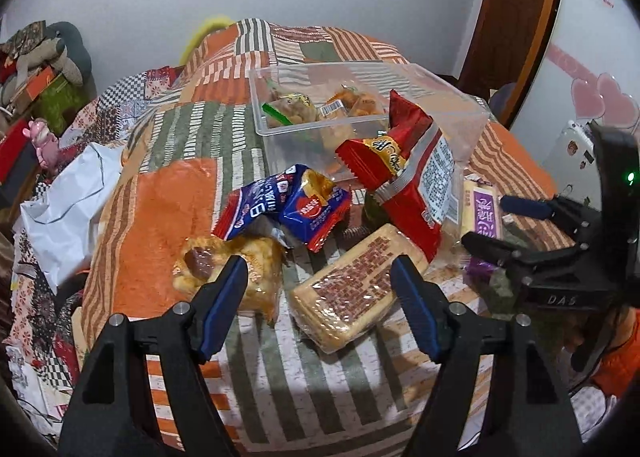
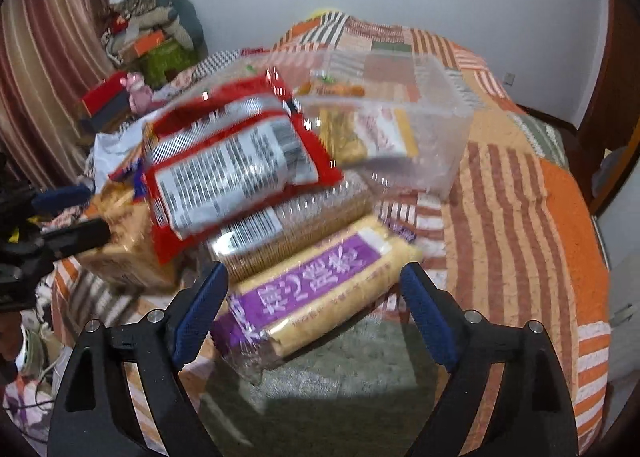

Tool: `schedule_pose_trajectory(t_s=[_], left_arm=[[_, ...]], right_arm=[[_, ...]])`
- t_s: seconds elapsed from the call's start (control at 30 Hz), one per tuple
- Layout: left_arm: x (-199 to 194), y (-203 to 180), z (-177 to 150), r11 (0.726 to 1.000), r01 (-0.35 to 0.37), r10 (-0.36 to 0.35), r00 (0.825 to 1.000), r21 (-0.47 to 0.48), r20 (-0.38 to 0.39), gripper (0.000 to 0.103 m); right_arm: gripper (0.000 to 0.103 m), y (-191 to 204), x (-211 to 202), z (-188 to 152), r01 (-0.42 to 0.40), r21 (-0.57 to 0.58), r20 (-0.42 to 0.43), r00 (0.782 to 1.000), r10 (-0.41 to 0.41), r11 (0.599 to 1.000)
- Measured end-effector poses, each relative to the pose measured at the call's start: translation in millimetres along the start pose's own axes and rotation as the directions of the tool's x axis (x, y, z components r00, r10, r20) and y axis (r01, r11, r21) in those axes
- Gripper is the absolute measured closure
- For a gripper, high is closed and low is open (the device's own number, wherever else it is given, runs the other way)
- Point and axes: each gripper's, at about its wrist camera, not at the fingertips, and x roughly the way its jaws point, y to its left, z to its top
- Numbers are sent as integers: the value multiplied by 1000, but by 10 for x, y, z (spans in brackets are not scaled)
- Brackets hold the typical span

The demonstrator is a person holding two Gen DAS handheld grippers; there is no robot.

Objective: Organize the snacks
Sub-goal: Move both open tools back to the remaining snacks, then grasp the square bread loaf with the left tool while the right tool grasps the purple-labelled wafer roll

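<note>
On the patchwork bedspread (image 1: 160, 197), going left to right, the left tongs (image 1: 320, 277) stand wide and empty over a bun in clear wrap (image 1: 256, 257) and a cracker pack (image 1: 352, 289). Blue packets (image 1: 288, 205) and a red bag (image 1: 416, 177) lie before the clear plastic box (image 1: 460, 97), which holds wrapped snacks. The right tongs (image 2: 312, 289) gape wide around a purple-labelled biscuit pack (image 2: 320, 277), pads not touching
</note>
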Motion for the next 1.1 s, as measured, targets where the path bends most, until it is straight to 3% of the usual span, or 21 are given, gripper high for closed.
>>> schedule_pose_trajectory(t_s=[0.13,0.37,0.53,0.67,0.73,0.87,1.0,1.1], left_arm=[[-10,-47,7,1000,27,-27,1000,2,10,29],[108,-205,-12,998,47,-46,999,42,-11,27],[113,-195,-20,998,59,-59,998,20,-14,26],[37,-212,-82,997,74,-74,997,19,-20,26],[-1,-232,-113,996,84,-84,996,20,-26,26],[-57,-273,-147,995,95,-94,995,27,-33,27],[64,-276,-112,997,57,-54,997,55,-56,27],[179,-218,-93,996,83,-80,993,30,-85,27]], right_arm=[[17,-195,-45,-69,-24,52,-20,999,25,998],[17,-544,-276,-197,2,114,-31,1000,1,993],[17,-669,-448,-264,24,126,-19,1000,-22,992],[21,-678,-468,-214,15,132,3,1000,-15,991],[28,-639,-436,-167,-8,128,5,1000,8,992],[28,-549,-355,-99,-34,120,13,999,32,992],[28,-489,-228,-44,-60,121,5,998,60,991],[28,-473,-182,-29,-68,126,1,998,68,990]])
